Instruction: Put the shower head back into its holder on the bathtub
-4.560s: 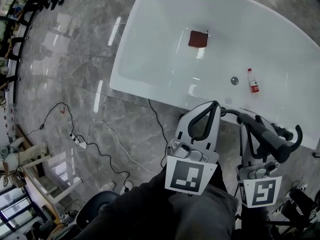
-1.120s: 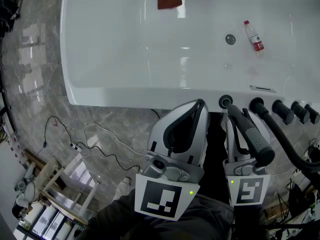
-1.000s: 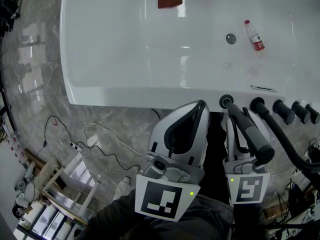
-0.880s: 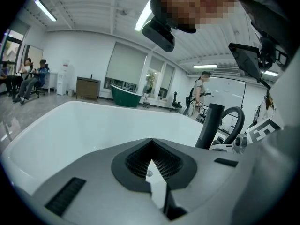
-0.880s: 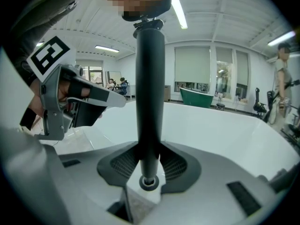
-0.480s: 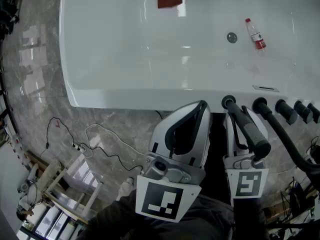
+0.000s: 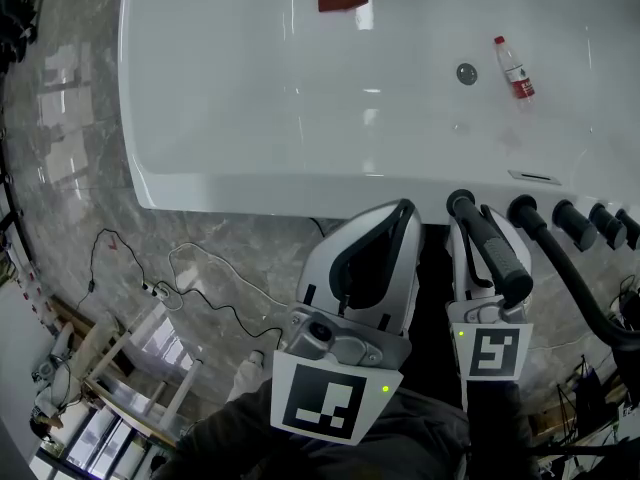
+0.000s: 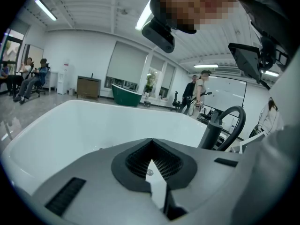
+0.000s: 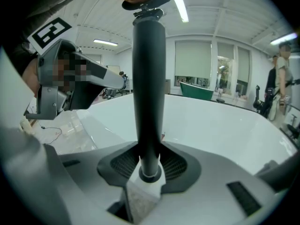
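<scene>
A loose cable (image 7: 190,268) trails over the marble floor at 9 o'clock, beside the white bathtub (image 7: 200,183) that fills the frame from 10 to 2 o'clock. Just right of centre, the left gripper (image 7: 402,210) points at the tub's near rim with its jaws together and nothing between them, so it steadies nothing. To its 3 o'clock, the right gripper (image 9: 149,171) is clamped on the near end of the black, stick-shaped shower head (image 7: 492,253). The wand's far tip reaches to 11 o'clock and meets the round holder (image 7: 458,200) on the rim; whether it has entered the socket or only rests on top cannot be told from here. The main risk is probably letting go too soon: an unseated wand could tip off the narrow rim to the floor or slide into the tub. A slanted approach could also jam the tip against the holder's edge. Further right, the stiff hose (image 7: 585,298) curves away toward 4 o'clock beside a row of black knobs (image 7: 575,225), and its pull could drag a loosely placed wand sideways, or it could snag on the nearest knob.
</scene>
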### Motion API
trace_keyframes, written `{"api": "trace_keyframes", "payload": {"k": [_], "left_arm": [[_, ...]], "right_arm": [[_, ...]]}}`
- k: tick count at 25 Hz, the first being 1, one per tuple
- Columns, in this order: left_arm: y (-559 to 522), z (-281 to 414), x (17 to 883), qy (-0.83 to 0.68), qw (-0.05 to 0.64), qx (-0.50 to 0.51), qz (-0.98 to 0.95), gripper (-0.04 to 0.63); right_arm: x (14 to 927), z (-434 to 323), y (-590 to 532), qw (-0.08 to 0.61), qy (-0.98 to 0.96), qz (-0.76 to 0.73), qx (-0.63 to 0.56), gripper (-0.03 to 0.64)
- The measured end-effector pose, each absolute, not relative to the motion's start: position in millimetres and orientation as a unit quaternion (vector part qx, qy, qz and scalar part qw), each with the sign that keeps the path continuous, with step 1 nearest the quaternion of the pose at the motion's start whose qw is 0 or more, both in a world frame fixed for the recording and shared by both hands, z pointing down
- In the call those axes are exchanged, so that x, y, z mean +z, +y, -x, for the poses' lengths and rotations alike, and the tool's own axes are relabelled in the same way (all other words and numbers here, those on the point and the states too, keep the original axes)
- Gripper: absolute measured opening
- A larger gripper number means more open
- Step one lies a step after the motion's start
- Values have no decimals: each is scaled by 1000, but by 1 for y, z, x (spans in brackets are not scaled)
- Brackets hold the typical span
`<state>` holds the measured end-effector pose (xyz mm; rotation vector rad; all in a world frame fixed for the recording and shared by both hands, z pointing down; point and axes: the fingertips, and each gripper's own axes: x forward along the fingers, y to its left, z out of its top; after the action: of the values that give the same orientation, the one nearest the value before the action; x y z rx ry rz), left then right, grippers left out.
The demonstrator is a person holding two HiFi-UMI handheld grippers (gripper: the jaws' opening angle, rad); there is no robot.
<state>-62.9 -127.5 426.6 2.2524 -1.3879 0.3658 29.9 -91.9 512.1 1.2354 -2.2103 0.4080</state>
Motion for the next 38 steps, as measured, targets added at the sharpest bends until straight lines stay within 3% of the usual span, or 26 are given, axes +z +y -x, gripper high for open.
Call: {"api": "trace_keyframes", "payload": {"k": [21, 27, 38], "left_arm": [[-121, 78, 407, -531, 212, 137, -809, 3], [-119, 72, 403, -528, 209, 138, -812, 3], [-115, 65, 406, -521, 210, 142, -815, 3]], "right_arm": [[511, -18, -94, 279, -851, -422, 142, 143], [501, -14, -91, 252, -862, -410, 158, 219], [494, -17, -93, 268, -862, -413, 122, 222]]}}
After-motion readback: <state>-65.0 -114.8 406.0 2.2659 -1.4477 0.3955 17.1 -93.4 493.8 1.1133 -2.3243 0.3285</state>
